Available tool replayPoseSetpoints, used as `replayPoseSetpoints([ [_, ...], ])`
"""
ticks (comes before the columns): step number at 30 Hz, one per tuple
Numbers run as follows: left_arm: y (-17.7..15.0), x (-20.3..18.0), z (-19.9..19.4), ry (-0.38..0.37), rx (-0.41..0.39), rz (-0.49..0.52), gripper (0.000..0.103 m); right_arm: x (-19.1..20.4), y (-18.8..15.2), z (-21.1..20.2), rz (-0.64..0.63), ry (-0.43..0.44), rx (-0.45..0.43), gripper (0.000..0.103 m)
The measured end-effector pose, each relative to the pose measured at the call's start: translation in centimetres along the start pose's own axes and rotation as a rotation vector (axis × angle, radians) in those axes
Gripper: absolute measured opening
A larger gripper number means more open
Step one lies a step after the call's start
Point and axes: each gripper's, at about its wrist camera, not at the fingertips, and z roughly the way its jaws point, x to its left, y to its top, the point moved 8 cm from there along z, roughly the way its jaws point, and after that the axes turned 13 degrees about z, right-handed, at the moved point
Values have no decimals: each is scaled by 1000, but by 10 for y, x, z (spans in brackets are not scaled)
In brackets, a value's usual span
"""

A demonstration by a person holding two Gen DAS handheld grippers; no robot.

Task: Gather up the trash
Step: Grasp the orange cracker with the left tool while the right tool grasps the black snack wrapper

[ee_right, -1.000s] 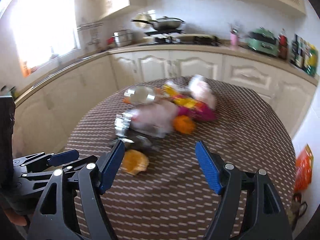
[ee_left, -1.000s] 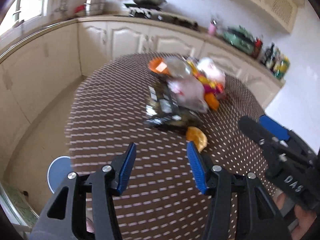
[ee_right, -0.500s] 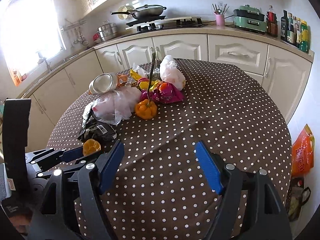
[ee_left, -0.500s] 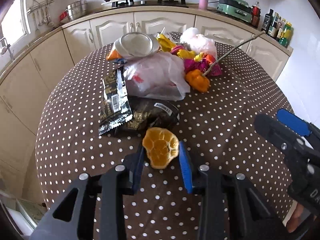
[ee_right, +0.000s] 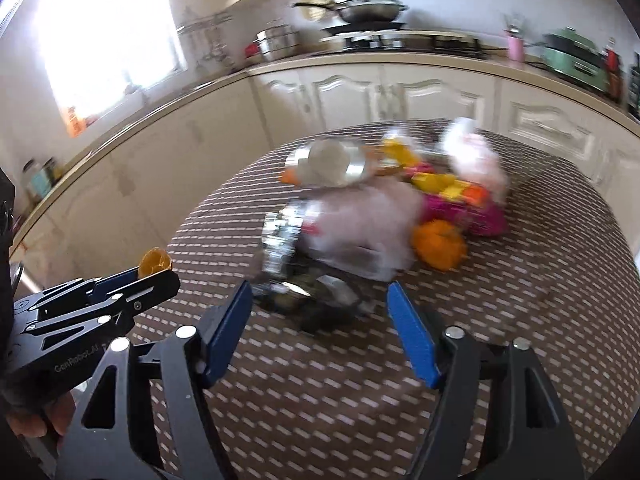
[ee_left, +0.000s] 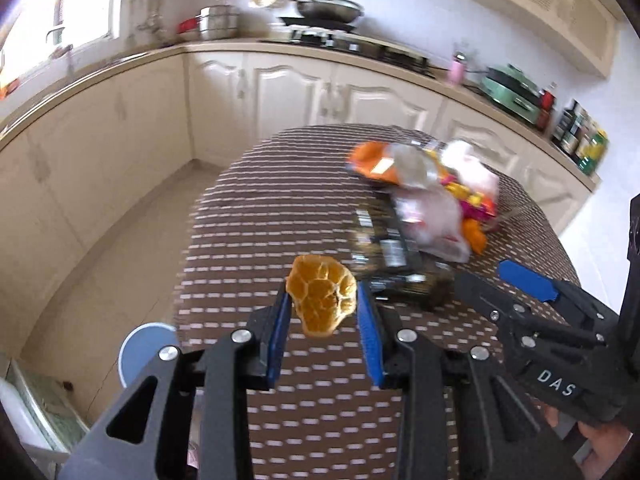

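Observation:
My left gripper (ee_left: pixel 322 314) is shut on a piece of orange peel (ee_left: pixel 323 300) and holds it up over the near edge of the brown dotted table (ee_left: pixel 256 208). In the right wrist view the left gripper (ee_right: pixel 154 274) sits low at the left with the orange peel (ee_right: pixel 155 262) at its tip. The trash pile lies mid-table: a black snack wrapper (ee_right: pixel 316 304), a white plastic bag (ee_right: pixel 360 232), a metal bowl (ee_right: pixel 332 160), and pink and yellow wrappers (ee_right: pixel 460 200). My right gripper (ee_right: pixel 319 296) faces the black wrapper, its jaws closing with nothing pressed between them.
An orange pepper-like thing (ee_right: pixel 440 244) lies right of the bag. Cream cabinets and a counter (ee_left: pixel 280 52) curve behind the table, with a pan on the stove (ee_left: pixel 328 8) and a green appliance (ee_left: pixel 508 88). A blue round object (ee_left: pixel 140 352) stands on the floor left of the table.
The left gripper closed on the orange peel and lifted it off the table. The right gripper swung toward the trash pile and its jaws narrowed slightly.

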Motion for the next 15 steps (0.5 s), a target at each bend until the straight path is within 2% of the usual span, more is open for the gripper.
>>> replayPoseSetpoints([
  [3,0,22,-1,14,-3,-30,32,22,4,19,-36,-4,22,64],
  [9,-5,59,-3,14,-15,-81,32,37,5,59,-49,-44,85,58],
  [10,-6,64,-2,12,-15,-89,32,37,5,62,-51,-54,87,54],
  [13,-9,77,1,8,-16,-107,32,36,5,71,-60,-90,97,26],
  [15,-12,84,3,-4,-18,-125,32,36,5,74,-69,-91,106,23],
])
